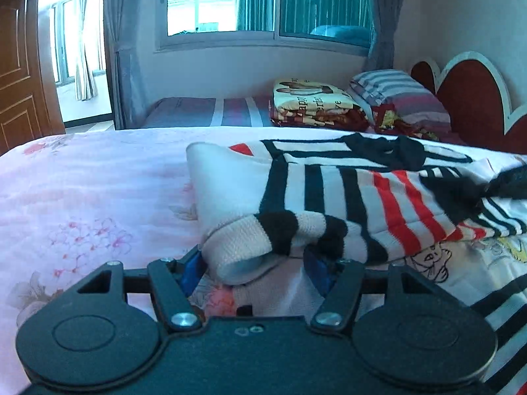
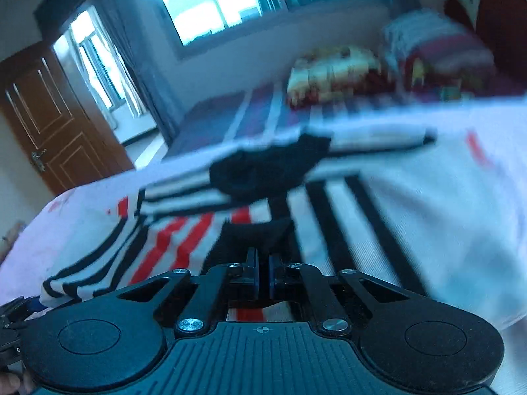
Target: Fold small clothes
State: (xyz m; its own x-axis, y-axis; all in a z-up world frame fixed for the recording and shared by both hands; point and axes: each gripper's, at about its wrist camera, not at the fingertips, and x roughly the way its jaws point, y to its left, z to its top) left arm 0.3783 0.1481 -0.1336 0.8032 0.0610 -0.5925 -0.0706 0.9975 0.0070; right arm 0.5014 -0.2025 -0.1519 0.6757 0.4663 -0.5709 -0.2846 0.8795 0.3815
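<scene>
A small white garment with black and red stripes (image 1: pixel 346 194) lies on the pink floral bed cover (image 1: pixel 82 197). My left gripper (image 1: pixel 253 263) is open, its blue pads (image 1: pixel 192 270) on either side of the garment's ribbed striped cuff (image 1: pixel 257 240). In the blurred right wrist view the same striped garment (image 2: pixel 184 230) is lifted. My right gripper (image 2: pixel 262 279) is shut on a black part of the garment (image 2: pixel 257 233).
Folded blankets (image 1: pixel 313 105) and a striped pillow (image 1: pixel 398 95) lie at the far end by the red headboard (image 1: pixel 474 98). A window (image 1: pixel 263 0) is behind, a wooden door (image 1: pixel 19 75) at left. A cartoon-print cloth (image 1: pixel 461 263) lies under the garment at right.
</scene>
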